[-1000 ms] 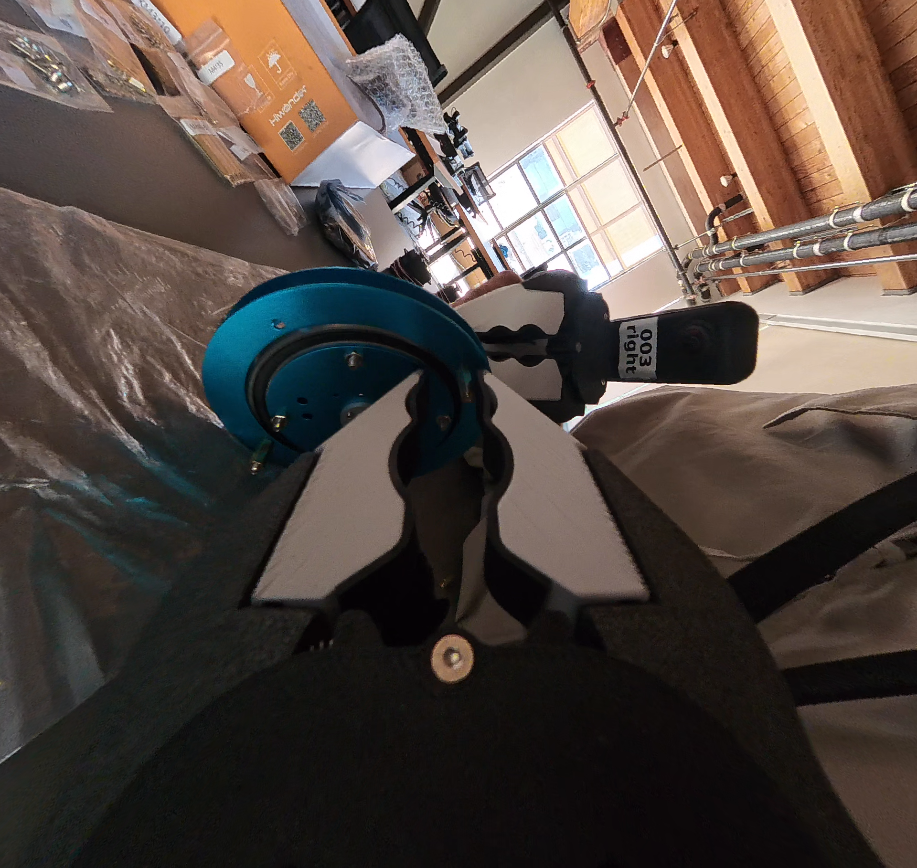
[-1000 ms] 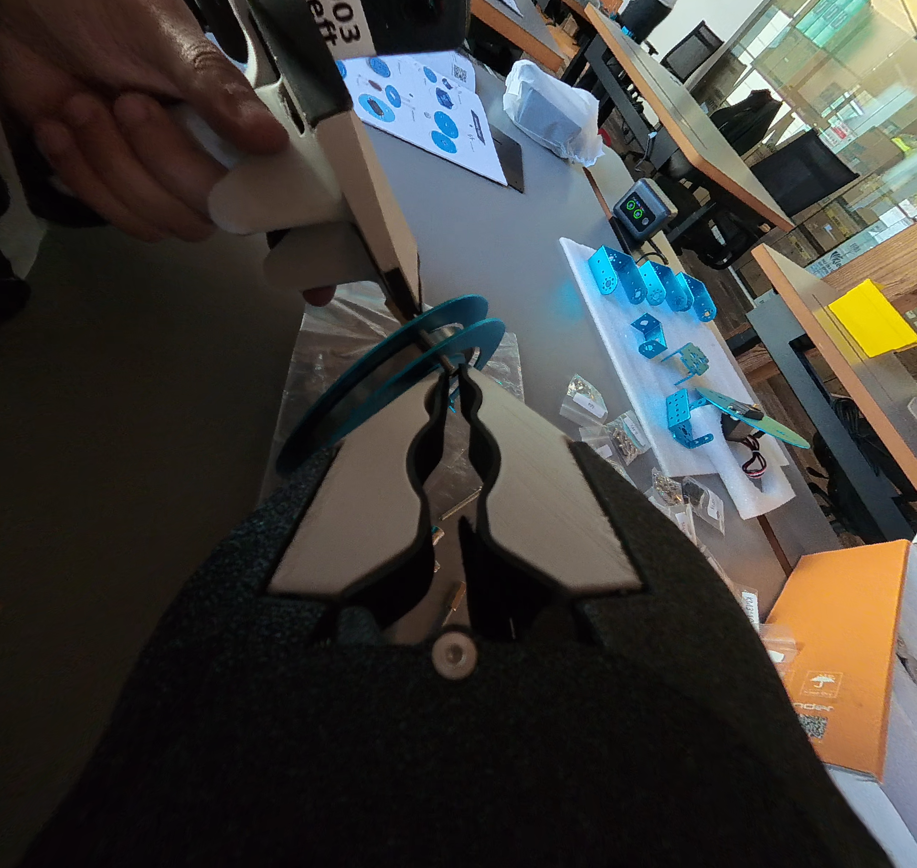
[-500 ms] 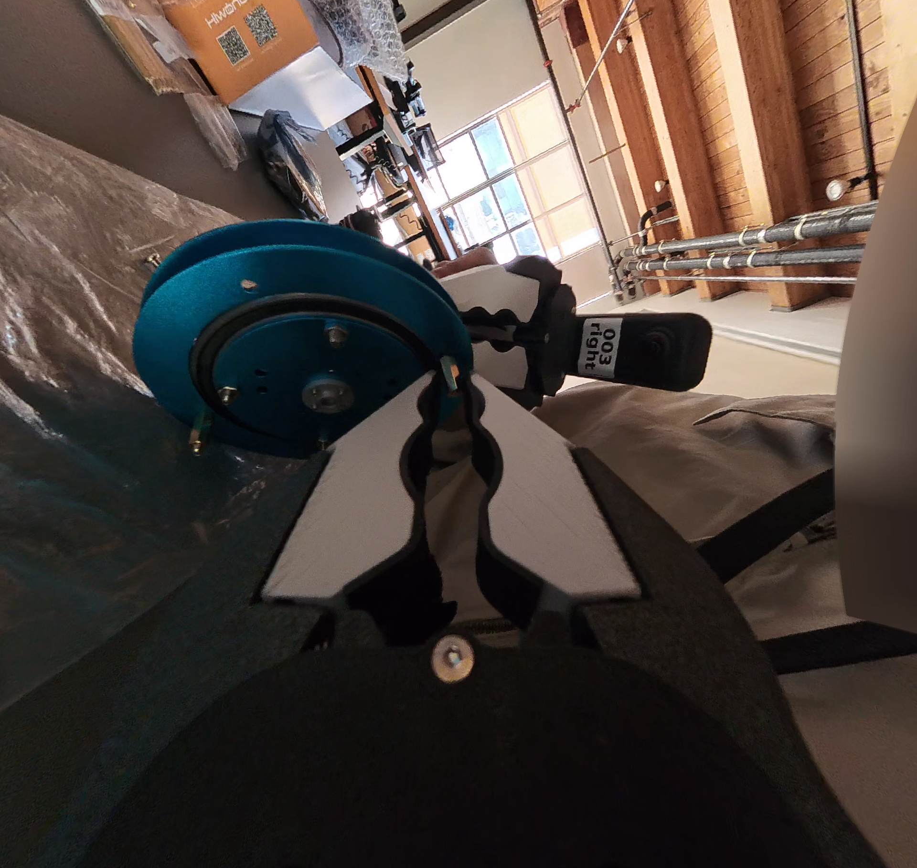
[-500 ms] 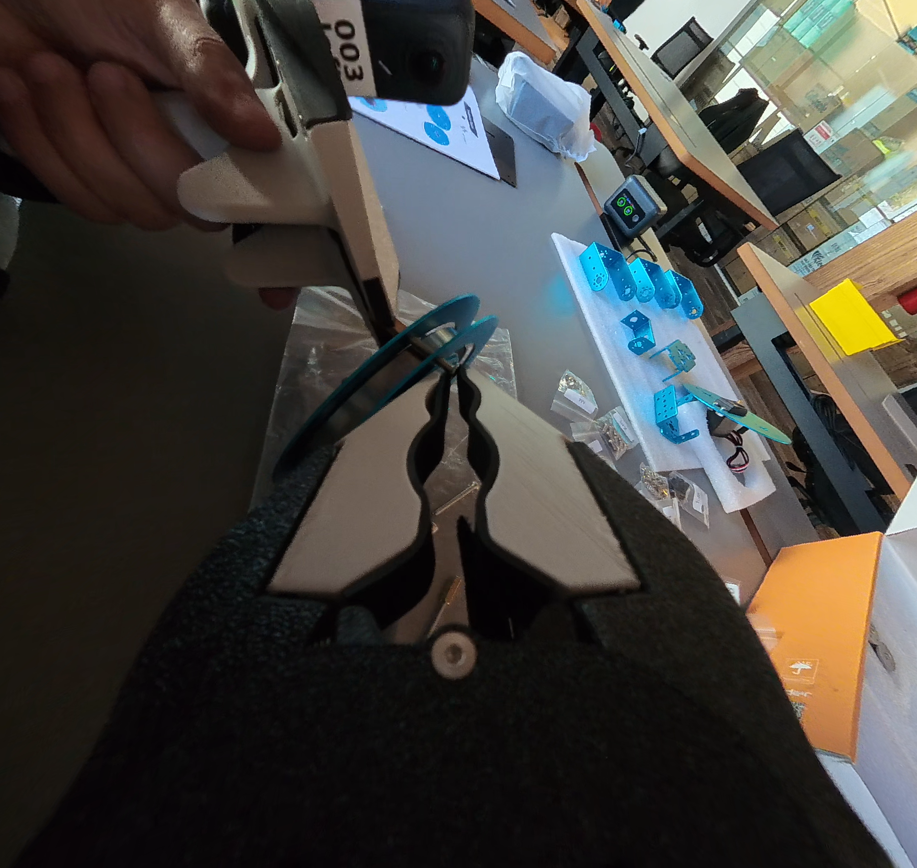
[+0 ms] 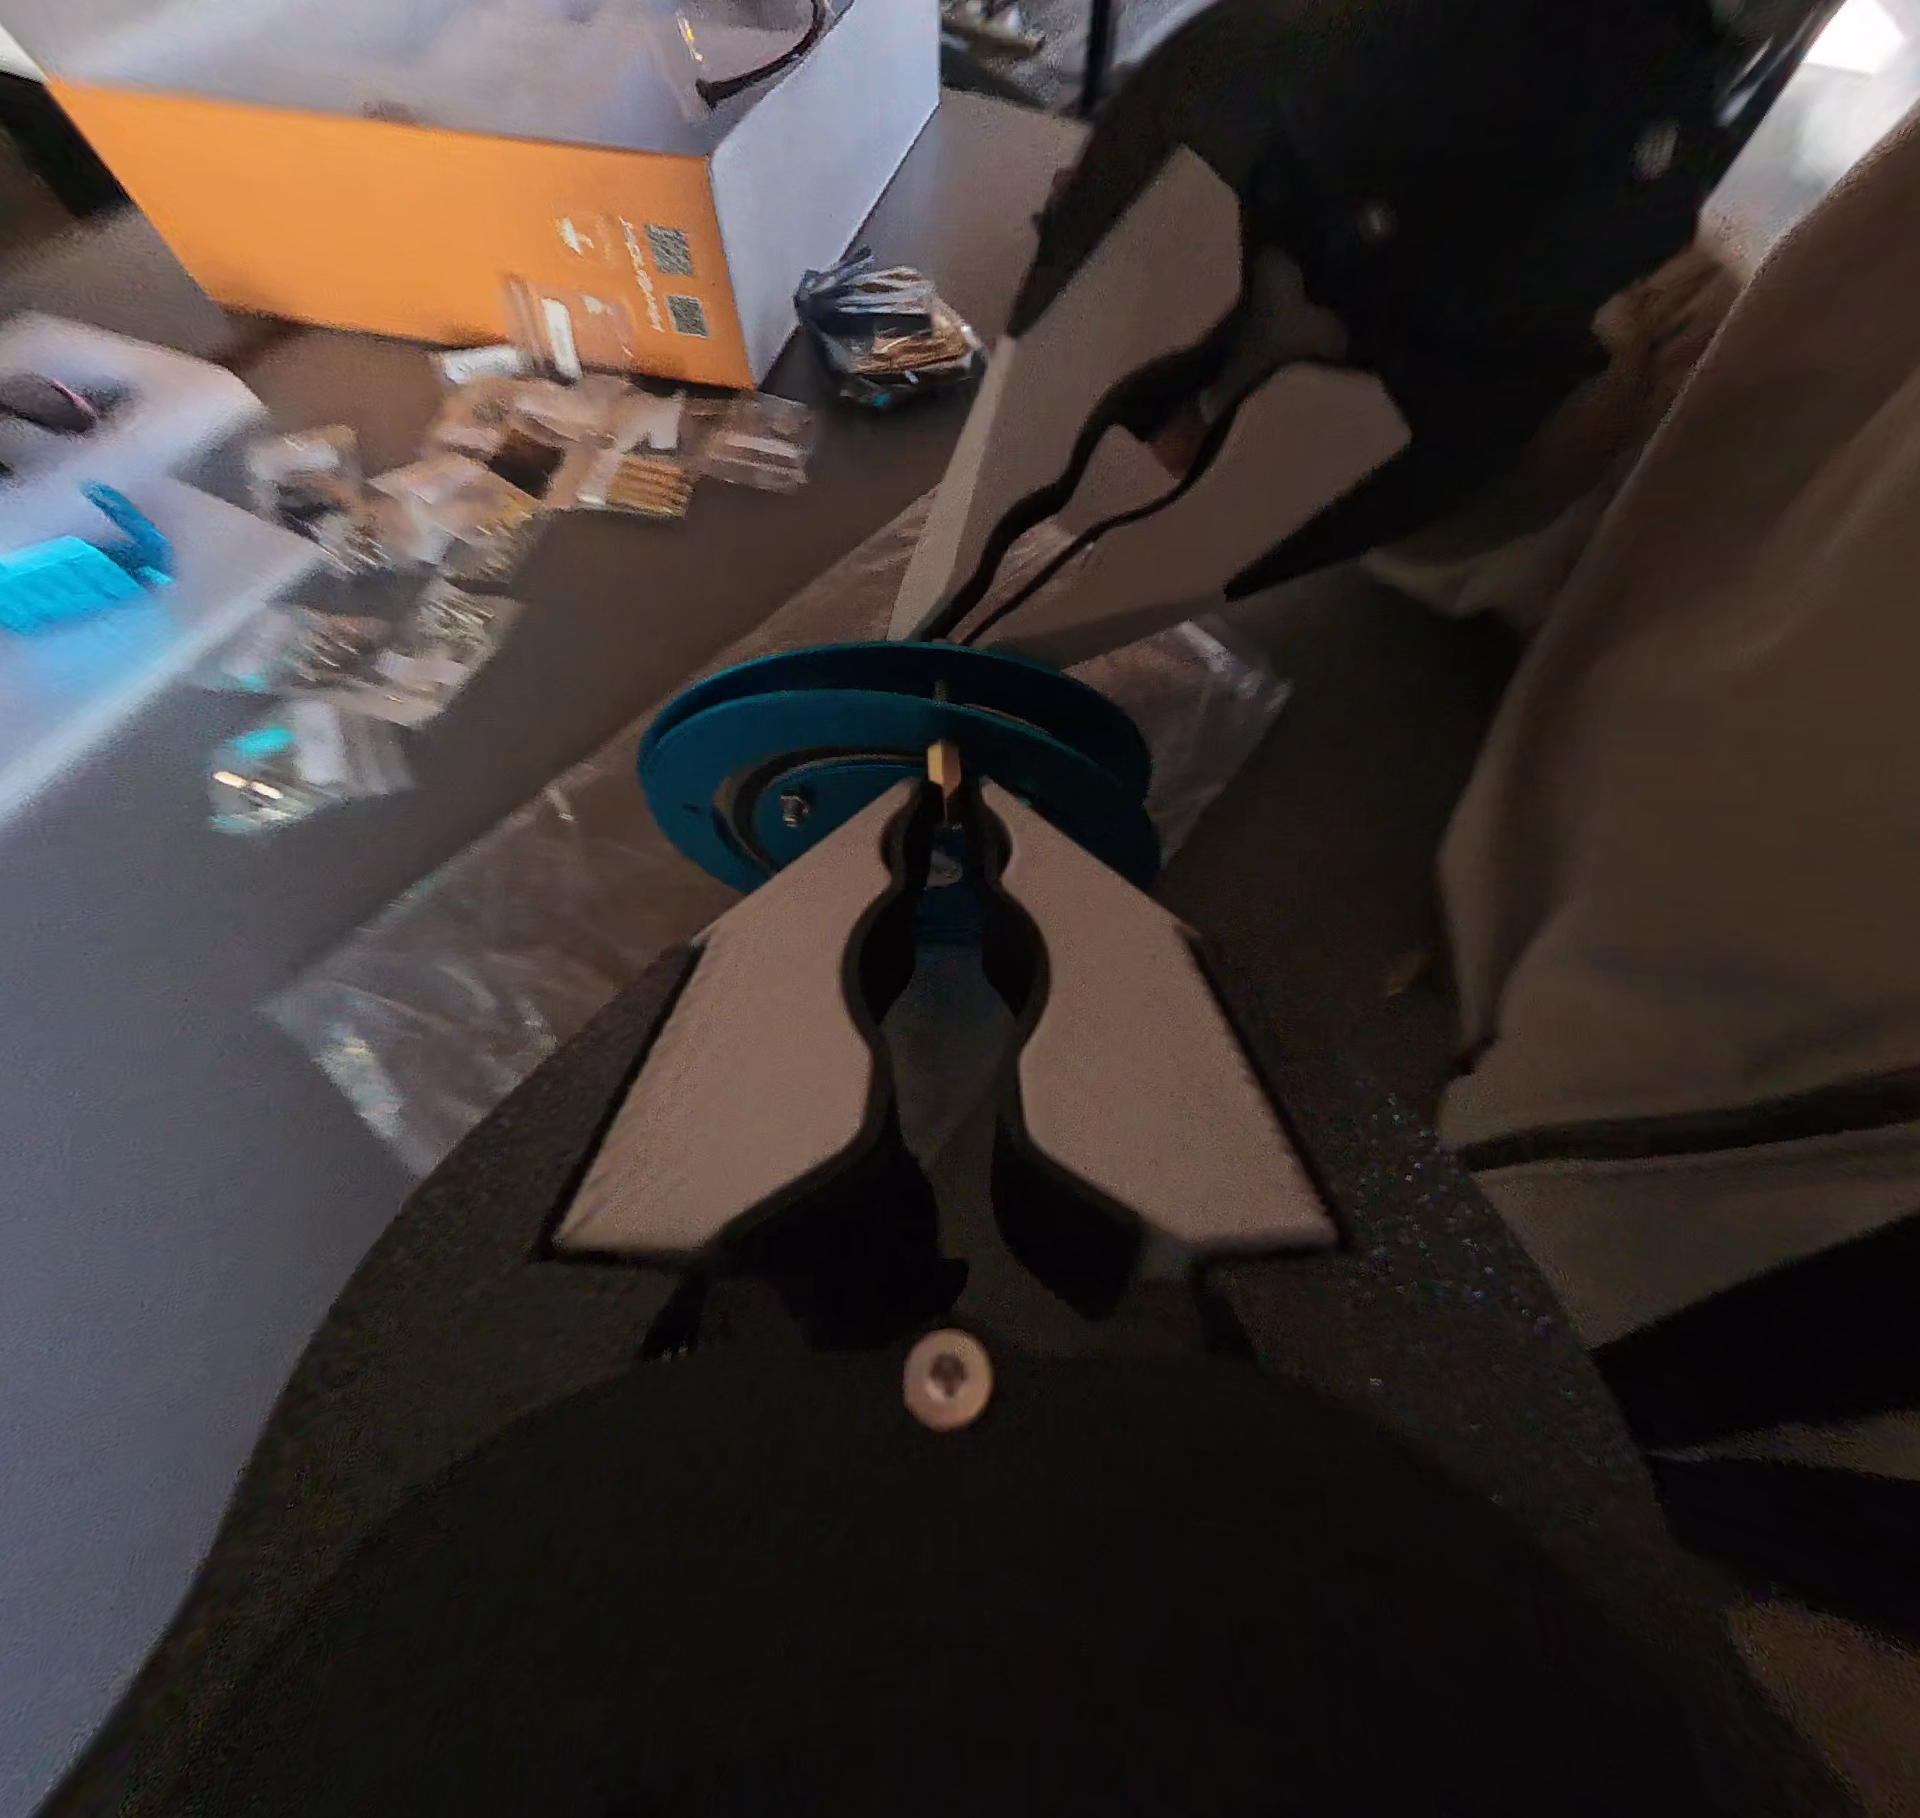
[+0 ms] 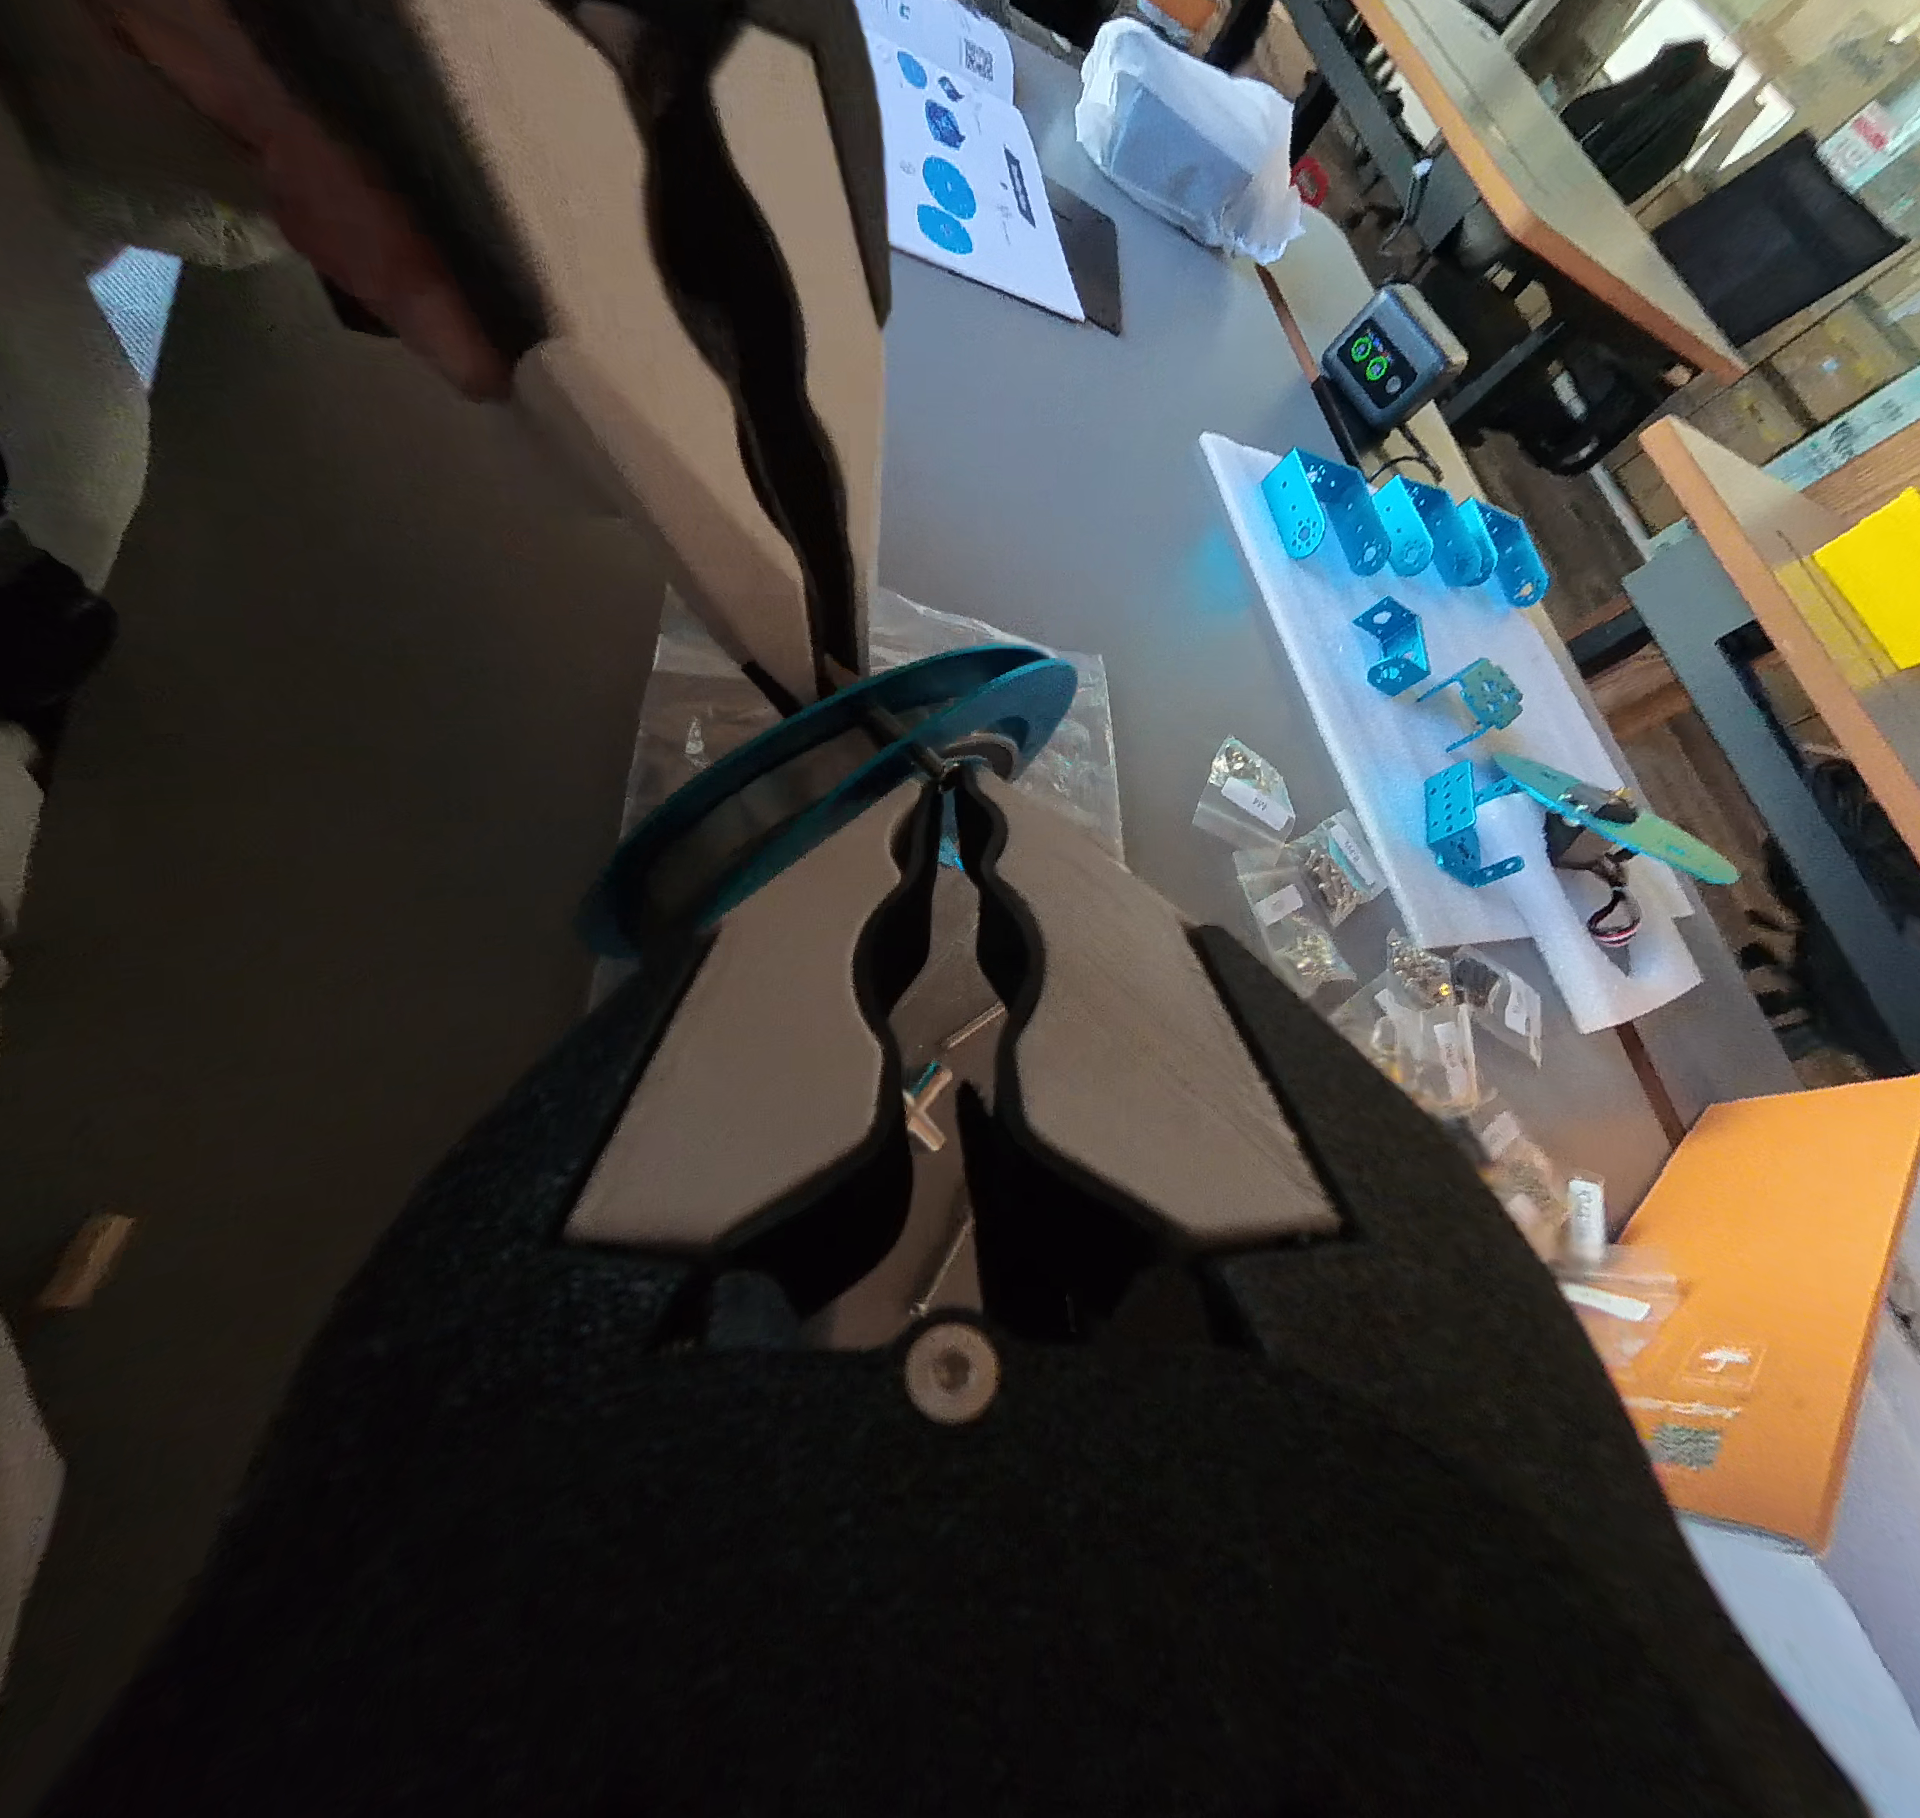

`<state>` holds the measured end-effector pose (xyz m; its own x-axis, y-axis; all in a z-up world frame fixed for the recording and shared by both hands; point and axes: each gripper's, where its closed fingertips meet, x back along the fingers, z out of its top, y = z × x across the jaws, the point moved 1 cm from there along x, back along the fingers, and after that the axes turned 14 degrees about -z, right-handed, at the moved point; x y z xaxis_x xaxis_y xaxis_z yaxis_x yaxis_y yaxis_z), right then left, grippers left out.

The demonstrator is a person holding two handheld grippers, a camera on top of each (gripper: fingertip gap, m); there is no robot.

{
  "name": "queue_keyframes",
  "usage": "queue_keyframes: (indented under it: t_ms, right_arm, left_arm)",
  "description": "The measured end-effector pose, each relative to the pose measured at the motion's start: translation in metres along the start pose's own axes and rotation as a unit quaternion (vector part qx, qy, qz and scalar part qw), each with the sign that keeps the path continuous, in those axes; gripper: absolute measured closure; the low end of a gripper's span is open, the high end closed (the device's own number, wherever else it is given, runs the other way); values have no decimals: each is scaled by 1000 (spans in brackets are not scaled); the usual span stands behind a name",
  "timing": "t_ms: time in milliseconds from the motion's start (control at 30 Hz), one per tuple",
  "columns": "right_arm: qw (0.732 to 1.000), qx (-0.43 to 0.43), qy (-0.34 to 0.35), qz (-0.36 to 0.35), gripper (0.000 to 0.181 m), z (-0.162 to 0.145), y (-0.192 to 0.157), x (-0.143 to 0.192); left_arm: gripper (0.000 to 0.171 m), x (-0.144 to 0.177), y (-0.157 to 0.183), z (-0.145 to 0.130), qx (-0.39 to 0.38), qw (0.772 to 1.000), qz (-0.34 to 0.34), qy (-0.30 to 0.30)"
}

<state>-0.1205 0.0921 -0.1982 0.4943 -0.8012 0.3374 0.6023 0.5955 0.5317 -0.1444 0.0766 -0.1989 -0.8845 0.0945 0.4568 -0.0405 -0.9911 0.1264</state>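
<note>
My left jaws [image 5: 940, 800] were pinched nearly shut on a small brass standoff [image 5: 943, 762] at the rim of the blue double-disc assembly [image 5: 831, 750], gripping it by that post. My right jaws [image 6: 951, 792] came in from the other side, closed on the same blue double-disc assembly [image 6: 831, 781] where a dark spacer sits between the two plates, so the part hung between both grippers, lifted clear above the crinkled plastic bag [image 5: 499, 947] on the table [image 5: 156, 937].

Good handling here, as I judged it, meant keeping both grips level so the thin plates didn't twist against each other, with no sideways pull on the standoff.

Looking further out in the right wrist view: small bags of screws [image 6: 1320, 875] lay beside a white foam sheet [image 6: 1299, 646] carrying blue metal brackets [image 6: 1403, 532]. An orange box [image 6: 1787, 1280] stood at the near right edge, with a printed instruction sheet [image 6: 966, 179] and a white-wrapped bundle [image 6: 1184, 137] farther back. A loose silver bolt [image 6: 930, 1108] lay on the bag under my right jaws.
</note>
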Motion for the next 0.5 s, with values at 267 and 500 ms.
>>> queue_keyframes:
  t_ms: [267, 500]
  right_arm:
    - [998, -54, -21, 24, 180, -4, 1, 1]
    - [996, -74, -29, 28, 180, -5, 2, 0]
  left_arm:
    - [168, -2, -5, 2, -208, 966, 137, -69]
    - [167, -2, -8, 3, -347, 900, 246, -99]
